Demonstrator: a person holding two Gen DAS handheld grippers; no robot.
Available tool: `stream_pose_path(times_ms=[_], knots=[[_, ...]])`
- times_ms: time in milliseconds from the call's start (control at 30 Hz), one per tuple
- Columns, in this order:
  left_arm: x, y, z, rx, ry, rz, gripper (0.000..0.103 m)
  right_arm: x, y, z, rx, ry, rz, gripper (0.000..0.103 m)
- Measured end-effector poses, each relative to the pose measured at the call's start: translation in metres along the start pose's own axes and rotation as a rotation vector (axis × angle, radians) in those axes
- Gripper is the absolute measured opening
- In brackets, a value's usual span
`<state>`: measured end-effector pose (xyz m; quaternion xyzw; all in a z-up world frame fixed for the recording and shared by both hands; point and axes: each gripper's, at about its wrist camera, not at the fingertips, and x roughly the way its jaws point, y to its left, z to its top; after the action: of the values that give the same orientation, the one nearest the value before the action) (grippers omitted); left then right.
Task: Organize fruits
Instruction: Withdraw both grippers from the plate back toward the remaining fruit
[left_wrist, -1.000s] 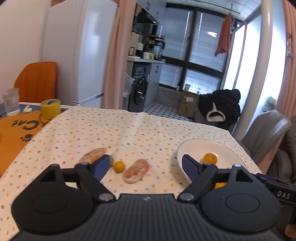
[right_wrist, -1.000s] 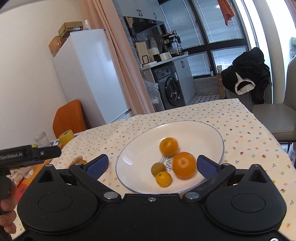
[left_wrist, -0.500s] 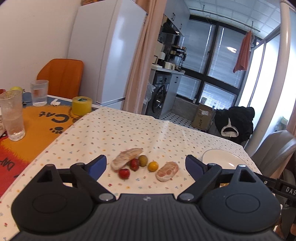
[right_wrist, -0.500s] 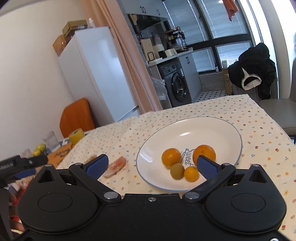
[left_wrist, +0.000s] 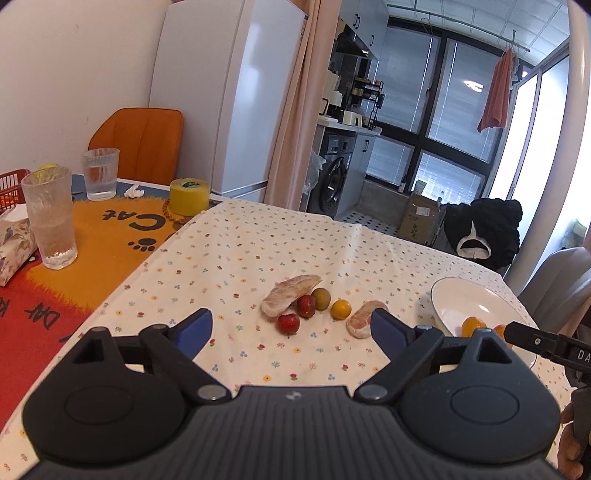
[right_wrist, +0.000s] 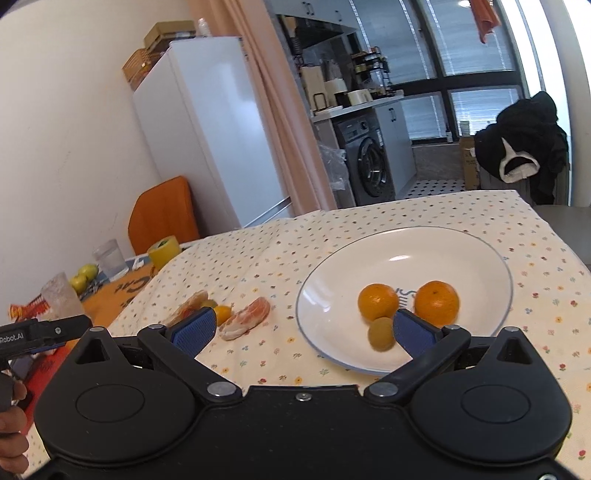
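Observation:
My left gripper (left_wrist: 291, 330) is open and empty above the floral cloth, just short of a cluster of food. That cluster holds two strawberries (left_wrist: 288, 323), a green fruit (left_wrist: 320, 298), a small yellow fruit (left_wrist: 340, 309) and two pale meat pieces (left_wrist: 287, 294). My right gripper (right_wrist: 302, 331) is open and empty at the near left rim of the white plate (right_wrist: 480, 254). On the plate lie two oranges (right_wrist: 378, 301), a green fruit (right_wrist: 381, 333) and one fruit hidden behind my right finger. The plate (left_wrist: 452, 299) shows at the right of the left wrist view.
Two glasses (left_wrist: 50, 218), a yellow tape roll (left_wrist: 189, 196), a tissue box (left_wrist: 13, 240) and a red basket stand on the orange mat at the left. An orange chair (left_wrist: 142, 138) and a white fridge (left_wrist: 236, 96) are behind. A grey chair stands right of the table.
The left gripper pulled back and swung left, so the strawberries and glasses came into view. The right gripper turned left, and the plate slid right in its view.

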<state>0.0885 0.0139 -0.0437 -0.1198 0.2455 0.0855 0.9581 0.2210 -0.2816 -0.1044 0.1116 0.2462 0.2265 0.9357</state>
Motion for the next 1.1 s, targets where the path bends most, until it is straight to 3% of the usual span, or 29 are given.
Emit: stream_pose_path(times_ms=[800, 1100], knots=[[0.038, 0.009, -0.012, 0.016, 0.055, 0.006, 0.089, 0.038, 0.019, -0.003, -0.091, 0.08, 0.041, 0.103], [0.059, 0.009, -0.015, 0.011, 0.081, -0.002, 0.069, 0.057, 0.028, 0.004, -0.133, 0.112, 0.087, 0.1]])
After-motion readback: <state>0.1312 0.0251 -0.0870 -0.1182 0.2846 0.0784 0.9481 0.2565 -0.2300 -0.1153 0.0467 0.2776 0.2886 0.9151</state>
